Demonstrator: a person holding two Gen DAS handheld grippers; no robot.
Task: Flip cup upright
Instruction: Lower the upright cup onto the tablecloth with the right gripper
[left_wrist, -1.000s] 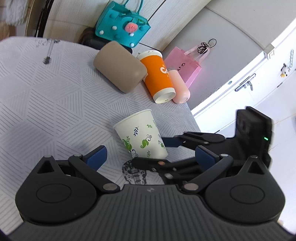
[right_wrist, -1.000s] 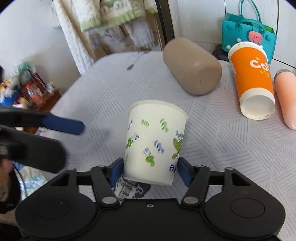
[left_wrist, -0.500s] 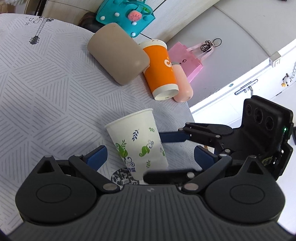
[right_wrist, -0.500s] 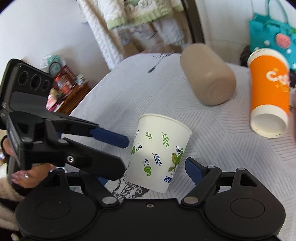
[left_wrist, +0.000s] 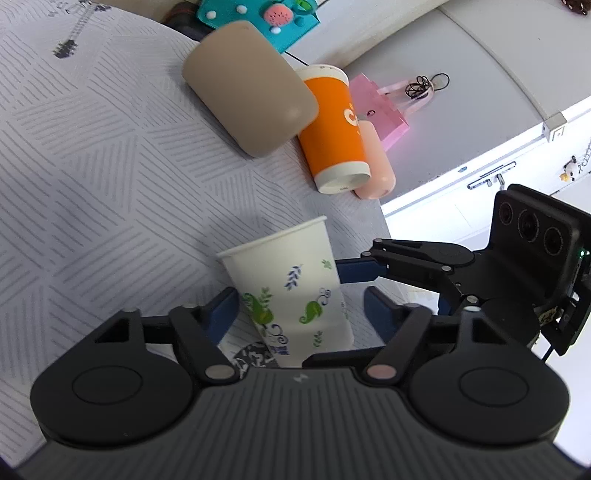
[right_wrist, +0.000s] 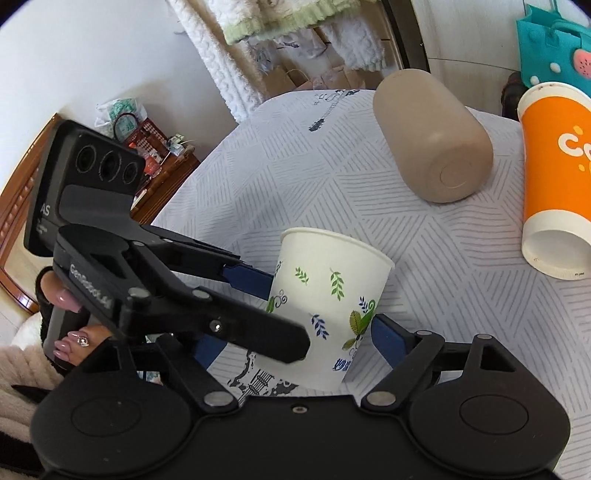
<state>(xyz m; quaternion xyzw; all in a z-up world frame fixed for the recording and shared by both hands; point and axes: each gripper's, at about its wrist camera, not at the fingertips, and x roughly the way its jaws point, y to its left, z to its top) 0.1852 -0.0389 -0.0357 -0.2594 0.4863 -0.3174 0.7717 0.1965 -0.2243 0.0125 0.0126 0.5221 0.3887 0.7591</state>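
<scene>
Both tongs agape around upright cup.

A tan cylindrical container lies on the grey striped tablecloth. Beside it lie an orange paper cup and a peach bottle; behind it, a teal felt bag.

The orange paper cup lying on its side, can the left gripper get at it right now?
Probably not directly. The left gripper has its fingers either side of the white leaf-print paper cup, which stands between it and the orange paper cup beyond, so it would need to pull clear first.
</scene>
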